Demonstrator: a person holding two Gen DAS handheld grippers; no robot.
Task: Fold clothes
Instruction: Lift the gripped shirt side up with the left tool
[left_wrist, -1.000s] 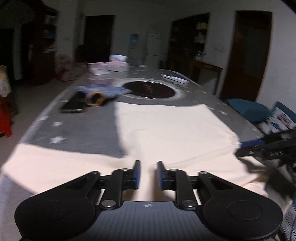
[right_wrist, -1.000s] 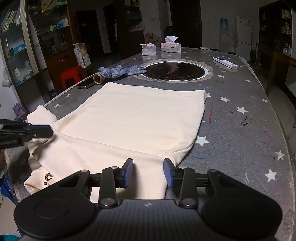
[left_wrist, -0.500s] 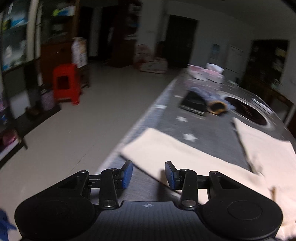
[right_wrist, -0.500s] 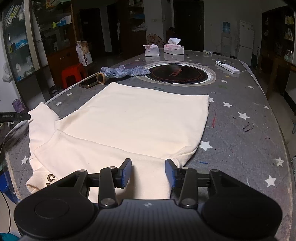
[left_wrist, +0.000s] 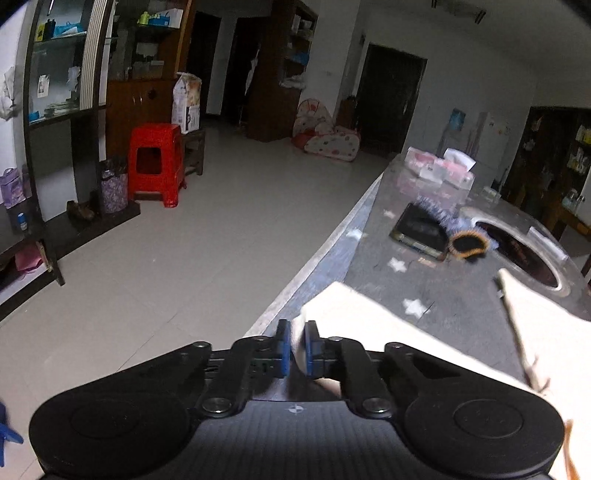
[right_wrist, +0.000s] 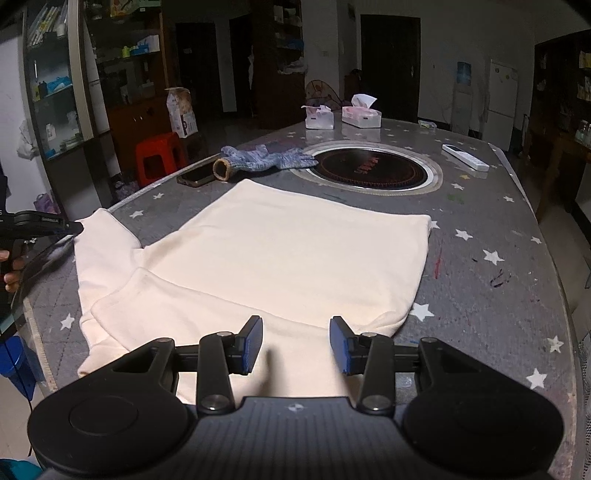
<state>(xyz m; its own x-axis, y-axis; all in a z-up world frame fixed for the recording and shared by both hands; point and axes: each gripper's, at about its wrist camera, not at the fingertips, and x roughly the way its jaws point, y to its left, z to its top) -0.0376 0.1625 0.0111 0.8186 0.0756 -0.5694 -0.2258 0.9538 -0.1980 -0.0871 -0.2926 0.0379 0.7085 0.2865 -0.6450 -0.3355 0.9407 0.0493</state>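
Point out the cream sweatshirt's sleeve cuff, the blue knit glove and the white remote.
sleeve cuff (right_wrist: 94, 218), right wrist view, cuff end.
blue knit glove (right_wrist: 269, 159), right wrist view, palm.
white remote (right_wrist: 465, 157), right wrist view, body middle.

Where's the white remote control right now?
In the right wrist view the remote control lies far right on the table, just right of the round cooktop.

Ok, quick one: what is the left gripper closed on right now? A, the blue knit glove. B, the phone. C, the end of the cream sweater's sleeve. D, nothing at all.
C: in the left wrist view the left gripper pinches the cream sweater's sleeve at its end between the blue pads.
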